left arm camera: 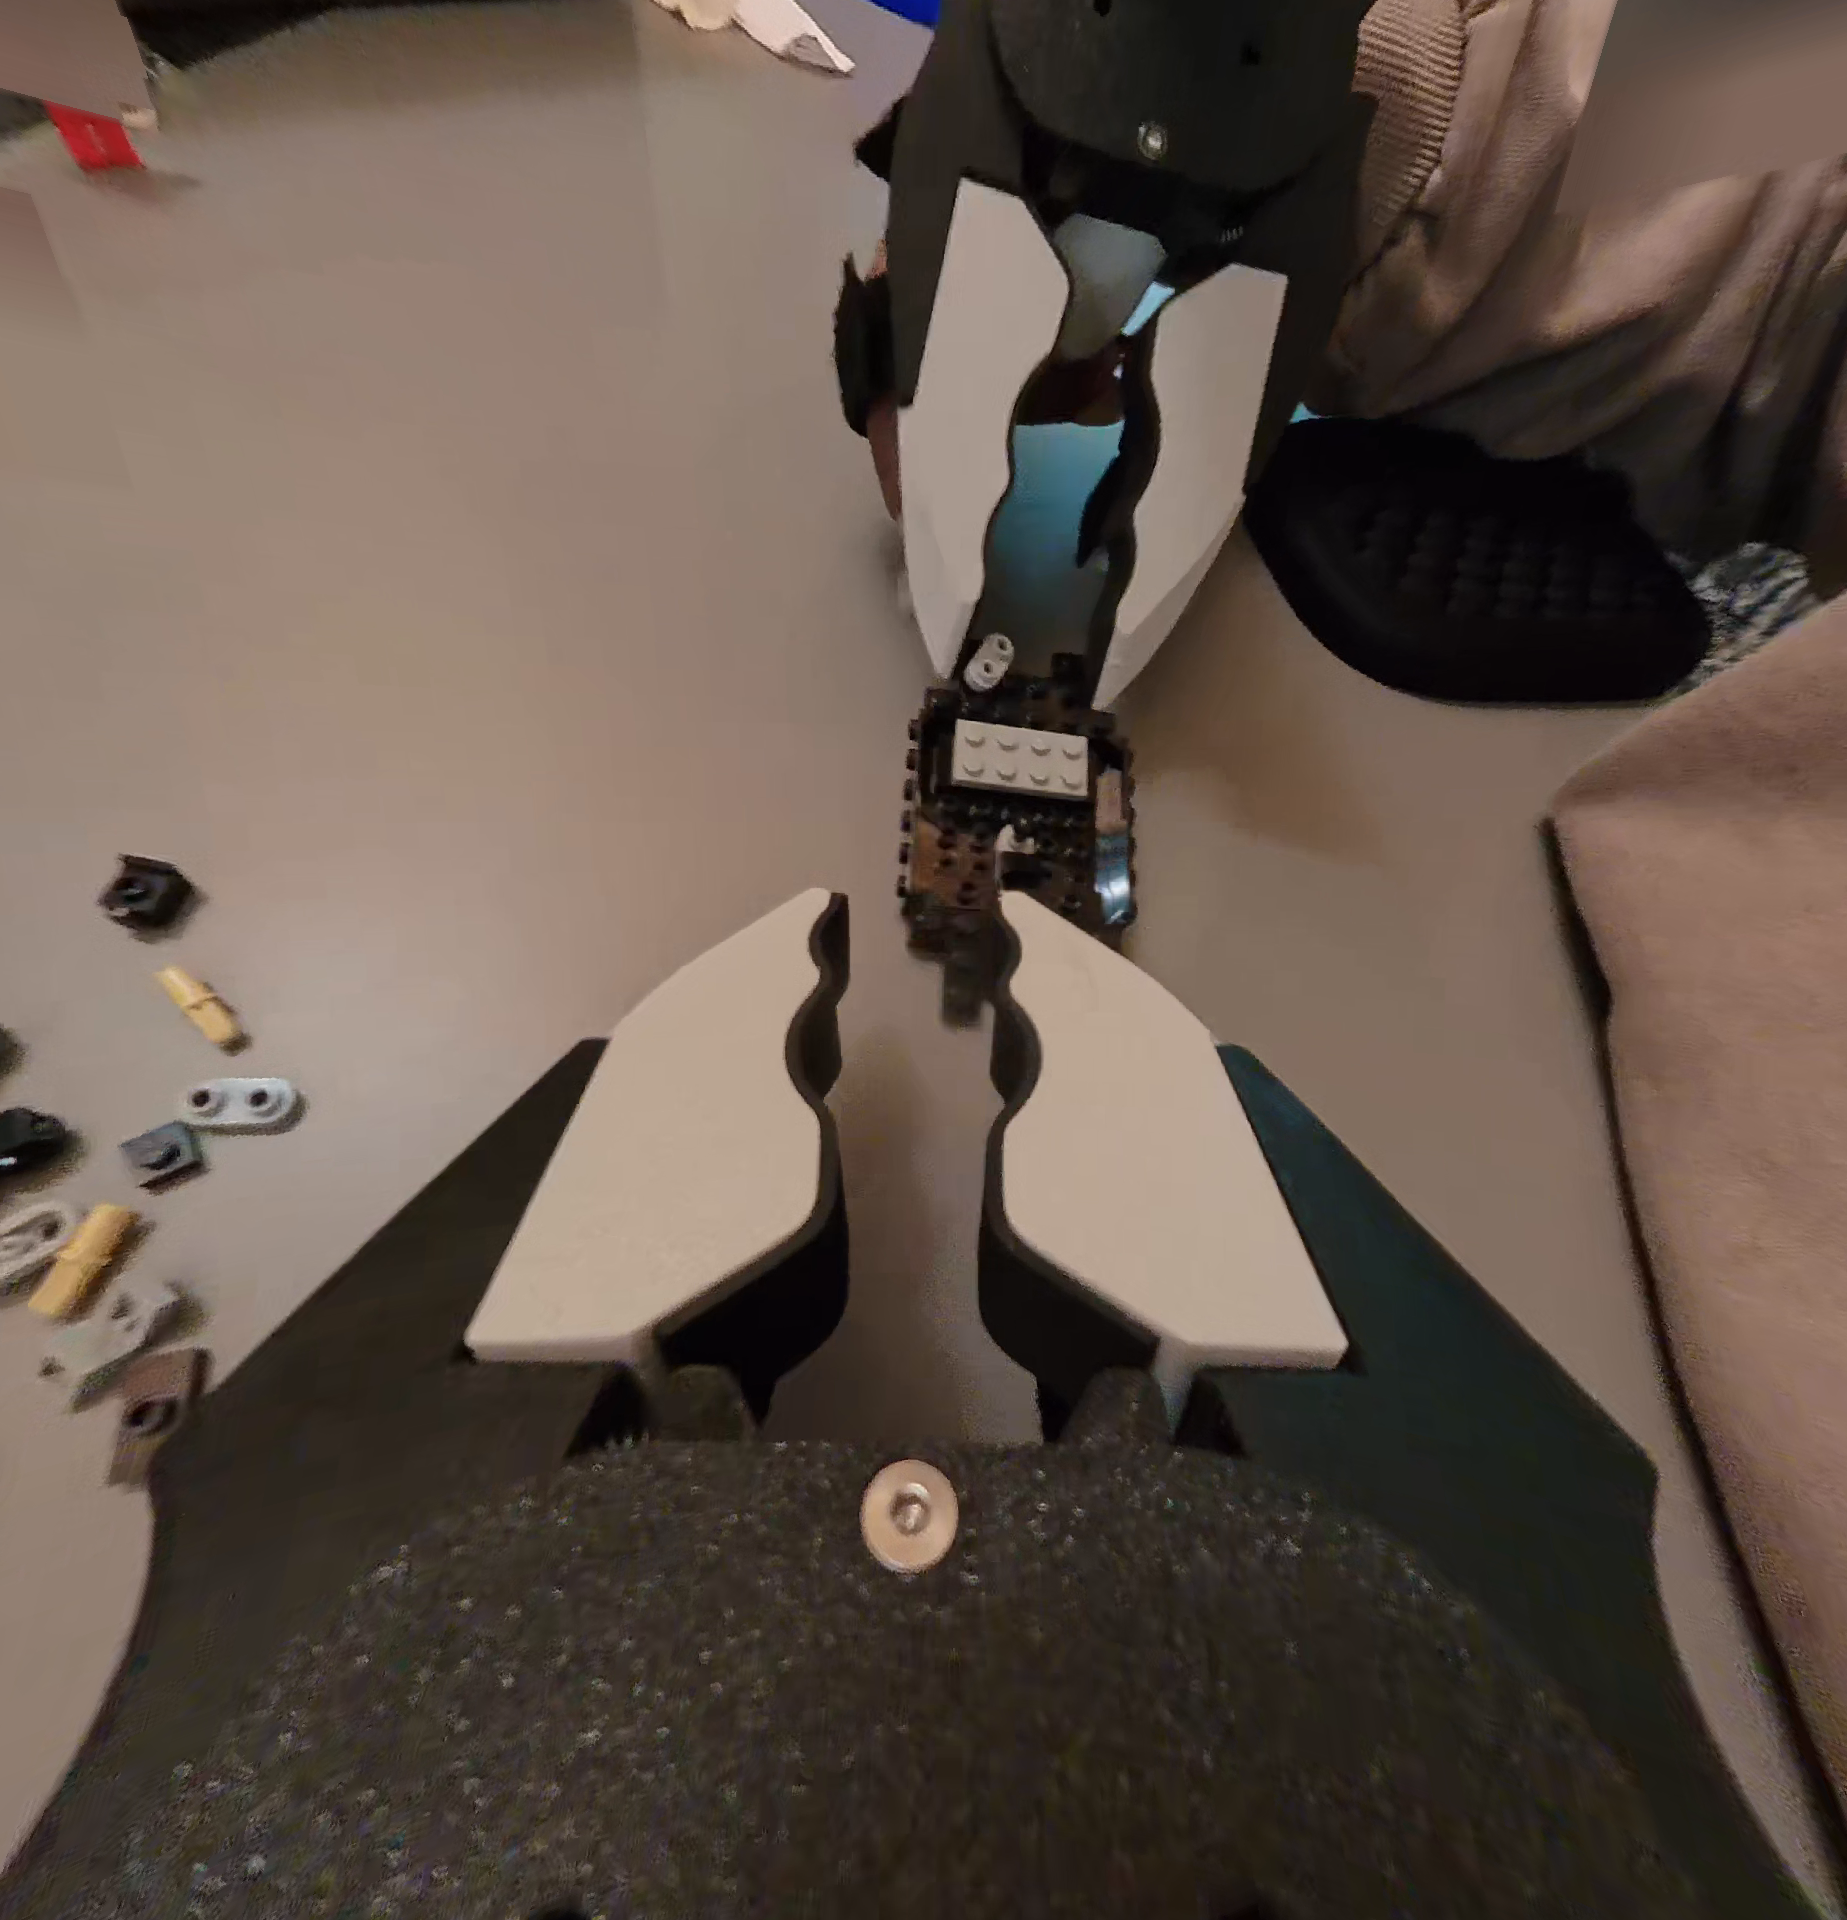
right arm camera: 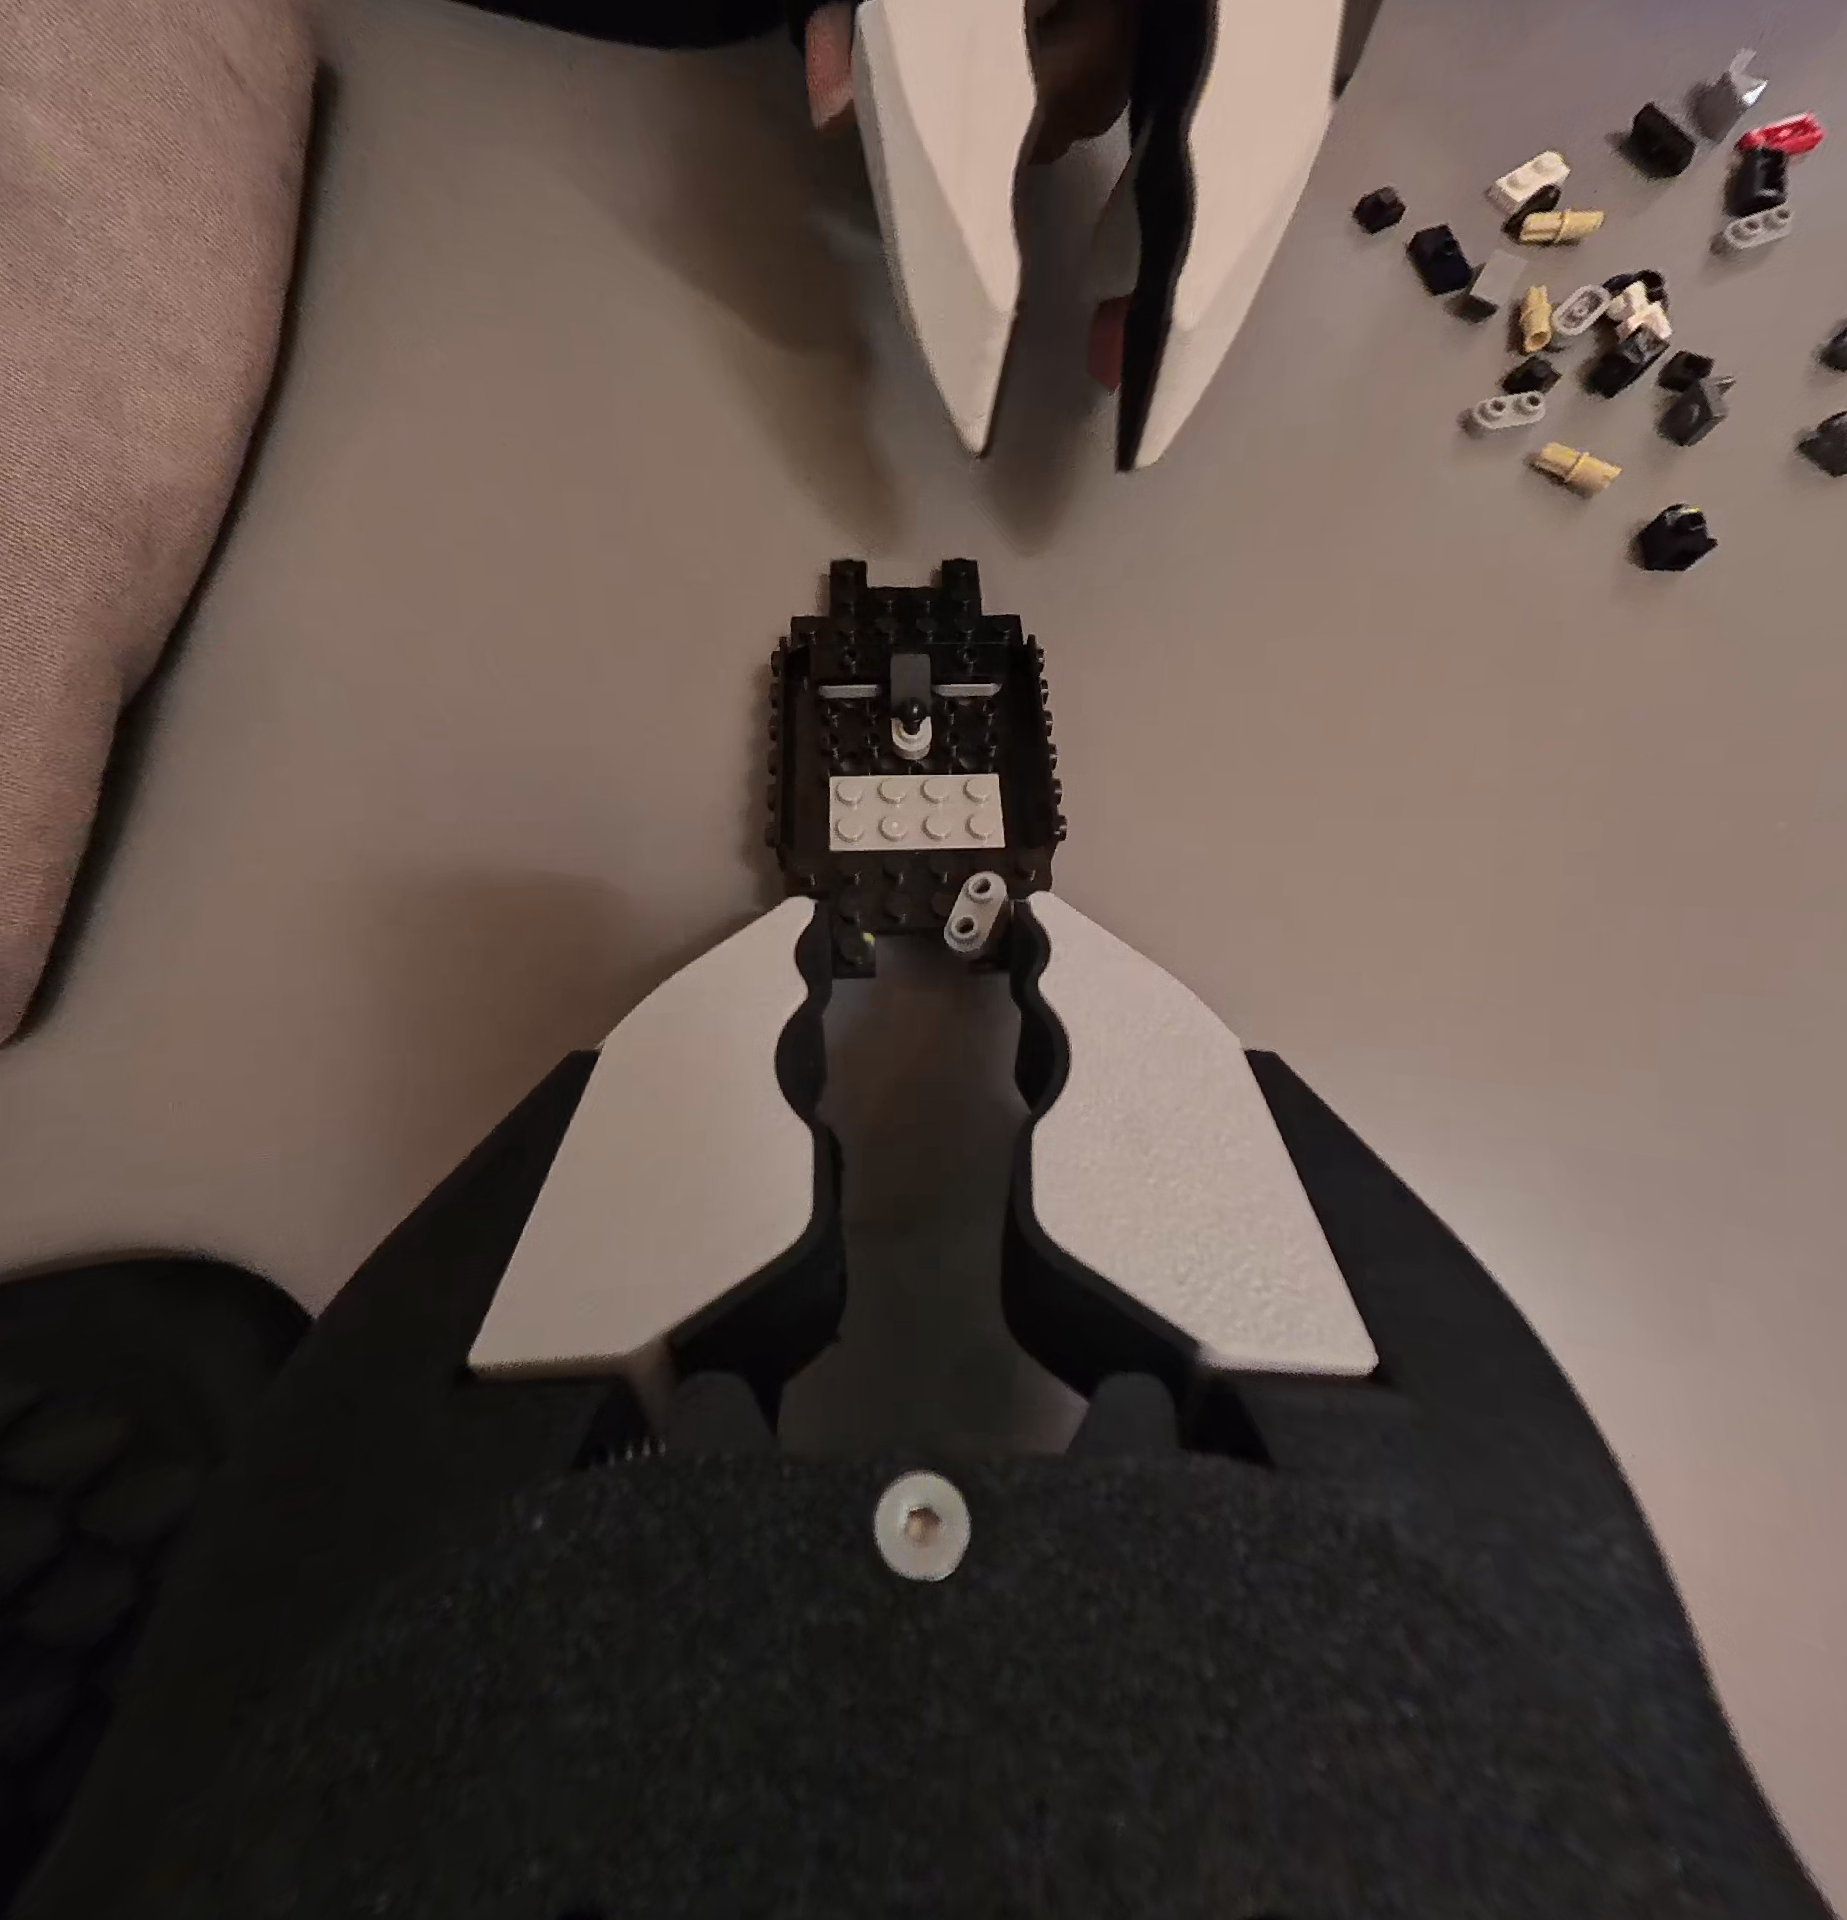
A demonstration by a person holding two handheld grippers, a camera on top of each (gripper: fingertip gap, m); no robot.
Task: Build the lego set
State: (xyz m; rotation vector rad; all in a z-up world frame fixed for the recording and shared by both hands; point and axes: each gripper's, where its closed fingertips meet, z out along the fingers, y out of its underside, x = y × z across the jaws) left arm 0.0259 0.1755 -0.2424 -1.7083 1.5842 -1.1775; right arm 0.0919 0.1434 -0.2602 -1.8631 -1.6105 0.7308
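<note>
A black lego model [right arm camera: 914, 727] with a light grey 2x4 plate [right arm camera: 916, 814] on top lies on the grey table; it also shows in the left wrist view [left arm camera: 1012, 831]. My right gripper [right arm camera: 917, 920] is closed around the model's narrow near end, fingers touching both sides. A small grey two-hole piece [right arm camera: 973, 912] sits tilted on that end. My left gripper [left arm camera: 924, 914] is open and empty, at the model's opposite end and raised above it. It also shows at the top of the right wrist view [right arm camera: 1054, 452].
Several loose small pieces, black, grey and tan, lie on the table [left arm camera: 171, 1143], also seen in the right wrist view [right arm camera: 1625, 312]. A beige cushion [left arm camera: 1729, 1143] and a black textured pad [left arm camera: 1470, 571] border the model's other side. Left tips to right tips: about 9 centimeters.
</note>
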